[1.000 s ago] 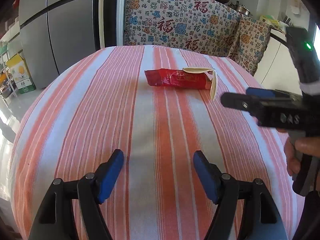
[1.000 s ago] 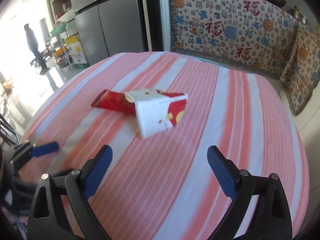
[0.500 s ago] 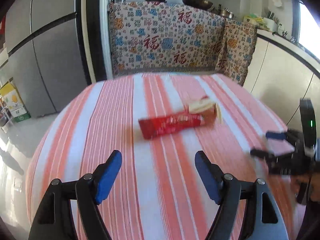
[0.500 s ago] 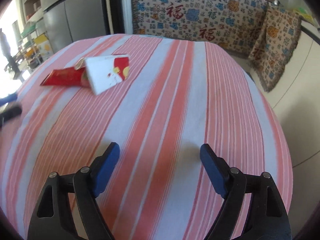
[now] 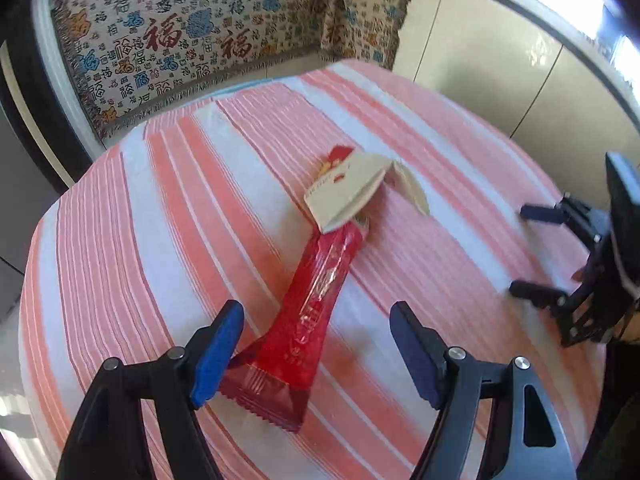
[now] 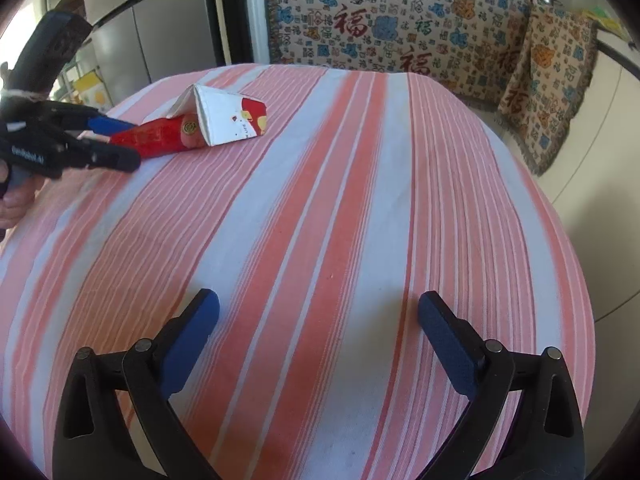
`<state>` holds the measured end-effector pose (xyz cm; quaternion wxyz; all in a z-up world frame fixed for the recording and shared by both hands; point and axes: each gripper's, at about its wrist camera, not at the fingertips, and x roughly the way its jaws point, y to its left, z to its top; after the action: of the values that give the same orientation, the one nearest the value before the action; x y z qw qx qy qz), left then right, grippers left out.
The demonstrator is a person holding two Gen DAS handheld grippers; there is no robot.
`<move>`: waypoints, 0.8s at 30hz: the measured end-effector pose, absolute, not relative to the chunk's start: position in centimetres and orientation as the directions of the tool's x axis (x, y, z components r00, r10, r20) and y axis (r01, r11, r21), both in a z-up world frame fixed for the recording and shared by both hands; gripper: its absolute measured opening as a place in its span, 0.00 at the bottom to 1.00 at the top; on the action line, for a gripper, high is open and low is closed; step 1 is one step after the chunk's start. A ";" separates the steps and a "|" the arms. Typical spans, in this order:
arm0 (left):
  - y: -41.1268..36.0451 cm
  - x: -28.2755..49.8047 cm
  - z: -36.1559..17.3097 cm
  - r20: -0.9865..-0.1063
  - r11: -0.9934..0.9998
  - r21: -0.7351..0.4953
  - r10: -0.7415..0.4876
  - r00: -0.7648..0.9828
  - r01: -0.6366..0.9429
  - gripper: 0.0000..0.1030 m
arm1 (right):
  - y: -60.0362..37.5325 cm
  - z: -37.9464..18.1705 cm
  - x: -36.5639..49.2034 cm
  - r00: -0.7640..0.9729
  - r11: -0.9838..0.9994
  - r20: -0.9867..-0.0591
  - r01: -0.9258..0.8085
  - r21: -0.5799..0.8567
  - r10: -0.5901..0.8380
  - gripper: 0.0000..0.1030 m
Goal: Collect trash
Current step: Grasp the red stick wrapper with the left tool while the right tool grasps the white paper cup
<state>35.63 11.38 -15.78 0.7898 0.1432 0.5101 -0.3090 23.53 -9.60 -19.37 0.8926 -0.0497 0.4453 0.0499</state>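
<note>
A long red snack wrapper [image 5: 316, 304] lies on the striped tablecloth [image 5: 160, 240], its far end tucked under a flattened white and red paper carton [image 5: 352, 190]. My left gripper [image 5: 316, 354] is open, with the wrapper's near end between its fingers, close to the left pad. In the right wrist view the wrapper [image 6: 160, 140] and carton [image 6: 230, 120] lie at the far left, with the left gripper [image 6: 114, 142] at the wrapper. My right gripper [image 6: 320, 340] is open and empty over bare cloth; it also shows in the left wrist view [image 5: 532, 252].
The round table has a pink and white striped cloth [image 6: 340, 200]. A patterned blanket [image 6: 400, 20] covers furniture behind it. A grey fridge [image 6: 160, 20] stands at the back left, and white cabinets [image 5: 500, 72] on the right.
My left gripper has moved in close to the red wrapper, which now lies between its open fingers. My right gripper has drawn back to the right, away from the trash.
</note>
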 end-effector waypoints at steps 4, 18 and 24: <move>11.3 33.5 -16.3 -0.892 0.769 -0.041 -0.315 0.322 0.638 0.60 | -9.6 -19.4 23.6 0.598 0.990 -0.800 -0.132 -0.045 0.044 0.96; 17.2 21.7 -14.9 -0.835 0.979 -0.103 -0.182 0.519 0.178 0.27 | -9.5 -19.4 23.8 0.595 0.990 -0.803 -0.128 -0.051 0.036 0.99; 18.5 18.6 -15.0 -0.818 0.995 -0.070 -0.100 0.566 0.075 0.28 | -7.8 -17.7 28.5 0.535 0.954 -0.800 -0.041 0.296 0.271 0.98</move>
<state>18.57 18.46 -14.96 0.8848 -0.0139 0.4632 -0.0495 28.50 -7.76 -17.74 0.8676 0.1217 0.4736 0.0899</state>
